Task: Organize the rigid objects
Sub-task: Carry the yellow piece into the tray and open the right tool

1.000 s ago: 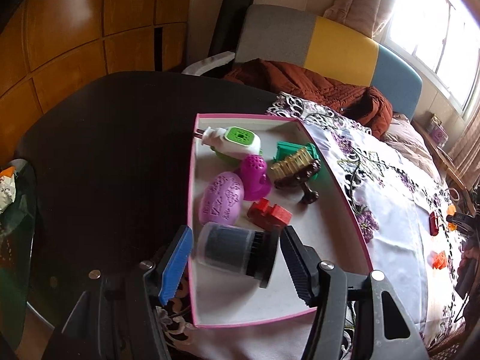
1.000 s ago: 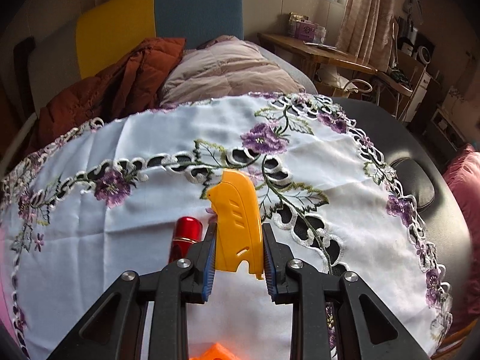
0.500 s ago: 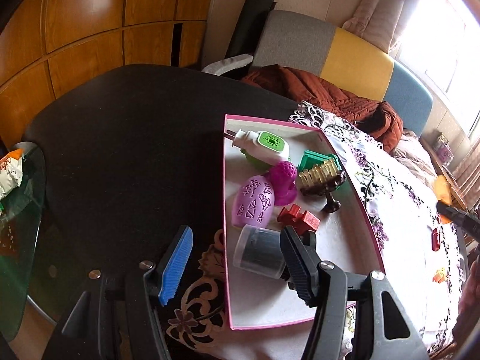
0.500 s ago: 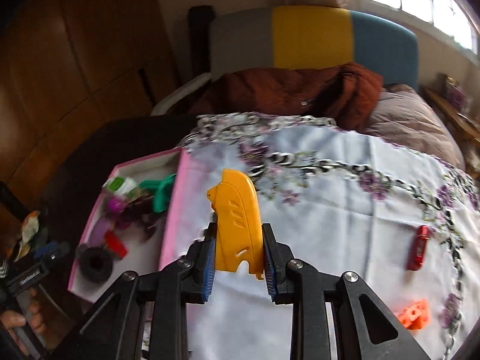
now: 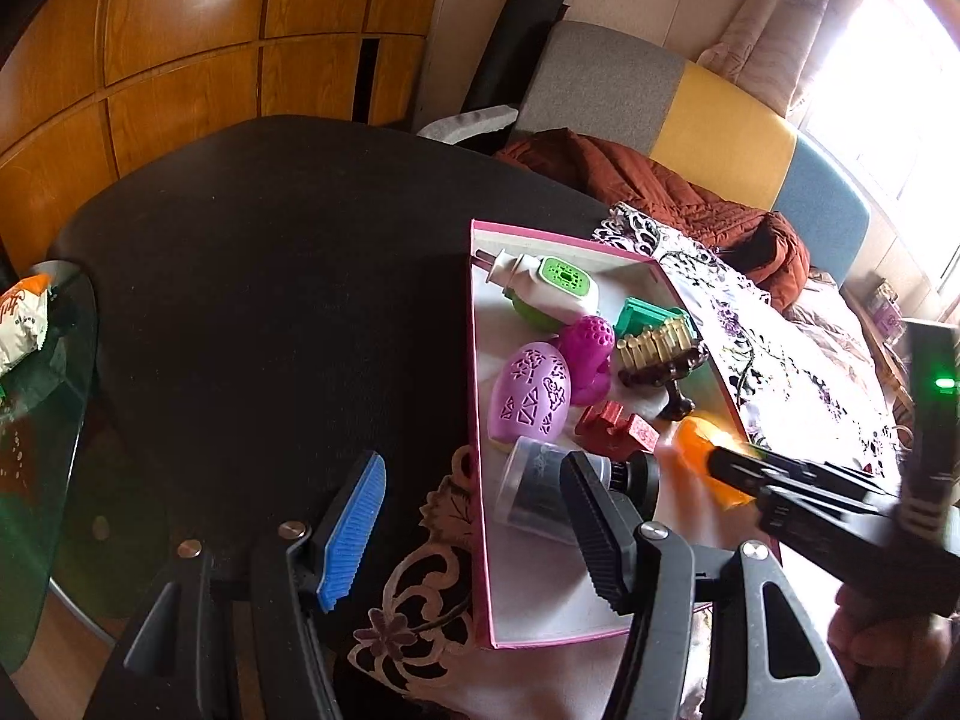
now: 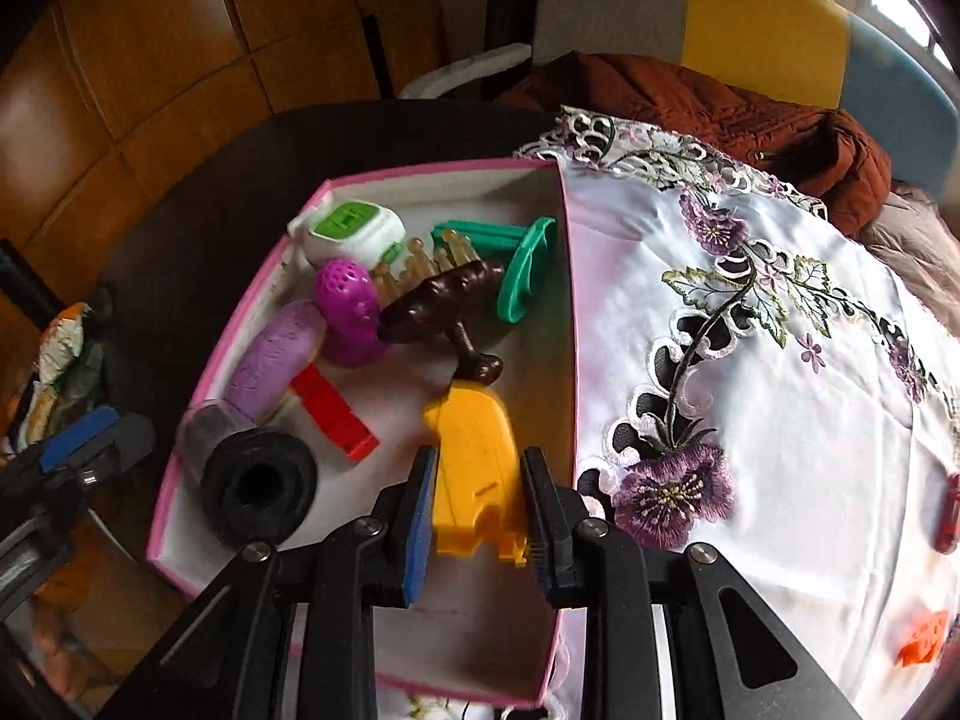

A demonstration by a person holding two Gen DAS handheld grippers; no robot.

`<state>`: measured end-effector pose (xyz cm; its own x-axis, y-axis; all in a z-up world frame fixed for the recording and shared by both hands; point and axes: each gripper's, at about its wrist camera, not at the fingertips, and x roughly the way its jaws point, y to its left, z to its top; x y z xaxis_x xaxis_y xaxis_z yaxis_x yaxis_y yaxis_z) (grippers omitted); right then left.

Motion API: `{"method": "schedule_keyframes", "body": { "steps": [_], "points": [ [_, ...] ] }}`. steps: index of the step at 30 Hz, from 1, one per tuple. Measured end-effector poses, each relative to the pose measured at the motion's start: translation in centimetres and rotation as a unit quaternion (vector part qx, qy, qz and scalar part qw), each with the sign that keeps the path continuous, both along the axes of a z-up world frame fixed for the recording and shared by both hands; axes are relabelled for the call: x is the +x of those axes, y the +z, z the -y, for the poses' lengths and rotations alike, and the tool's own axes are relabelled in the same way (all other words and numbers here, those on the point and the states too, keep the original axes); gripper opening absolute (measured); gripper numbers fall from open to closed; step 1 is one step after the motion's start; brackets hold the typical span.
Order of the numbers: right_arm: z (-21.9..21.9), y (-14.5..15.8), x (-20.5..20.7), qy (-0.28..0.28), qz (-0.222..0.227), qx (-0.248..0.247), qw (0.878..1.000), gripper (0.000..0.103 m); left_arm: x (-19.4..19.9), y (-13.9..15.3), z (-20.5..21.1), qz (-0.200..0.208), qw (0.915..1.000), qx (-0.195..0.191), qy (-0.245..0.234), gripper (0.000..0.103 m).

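Observation:
A pink-rimmed white box (image 6: 564, 276) (image 5: 480, 480) holds several toys: a purple egg (image 5: 531, 393), a red brick (image 5: 618, 429), a brown comb stand (image 6: 444, 306), a green-and-white device (image 6: 351, 228), and a clear jar with a black lid (image 6: 258, 483) (image 5: 540, 489). My right gripper (image 6: 477, 513) is inside the box. A yellow plastic piece (image 6: 477, 465) lies between its fingers, which have parted slightly; it also shows in the left wrist view (image 5: 702, 456), blurred. My left gripper (image 5: 474, 525) is open and empty at the box's near left edge.
A white embroidered cloth (image 6: 750, 360) covers the dark round table (image 5: 270, 270). A red item (image 6: 948, 510) and an orange brick (image 6: 921, 639) lie on the cloth at right. A sofa with a brown jacket (image 6: 720, 96) stands behind. A glass side table (image 5: 36, 420) is at left.
My right gripper carried the yellow piece from the cloth over into the box and its fingers have opened a little. My left gripper drew back left, away from the jar.

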<state>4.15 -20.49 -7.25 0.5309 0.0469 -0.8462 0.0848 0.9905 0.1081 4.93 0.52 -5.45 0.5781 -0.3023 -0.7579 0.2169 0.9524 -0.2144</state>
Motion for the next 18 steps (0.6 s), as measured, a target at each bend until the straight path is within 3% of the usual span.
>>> {"method": "schedule_keyframes", "body": {
  "steps": [9,11,13,16,18],
  "points": [
    [-0.7,-1.2,0.3,0.016,-0.005,-0.031,0.999,0.028,0.0,-0.1,-0.4,0.001,1.0,0.001,0.004,0.061],
    [-1.0,-1.2,0.2,0.018,-0.005,-0.032,0.999,0.033,-0.1,0.0,-0.4,0.002,1.0,0.003,0.005,0.061],
    [-1.1,-0.9,0.0,0.022,-0.001,-0.016,1.0,0.05,-0.1,0.0,-0.3,0.004,1.0,0.005,0.005,0.061],
    [-1.5,-0.2,-0.4,0.023,0.016,-0.017,0.999,0.066,-0.2,0.2,-0.3,0.008,0.9999,0.007,0.006,0.061],
    [-1.6,0.4,-0.7,0.023,0.027,-0.022,0.999,0.066,-0.3,0.4,-0.3,0.011,0.9999,0.009,0.005,0.061]
  ]
}}
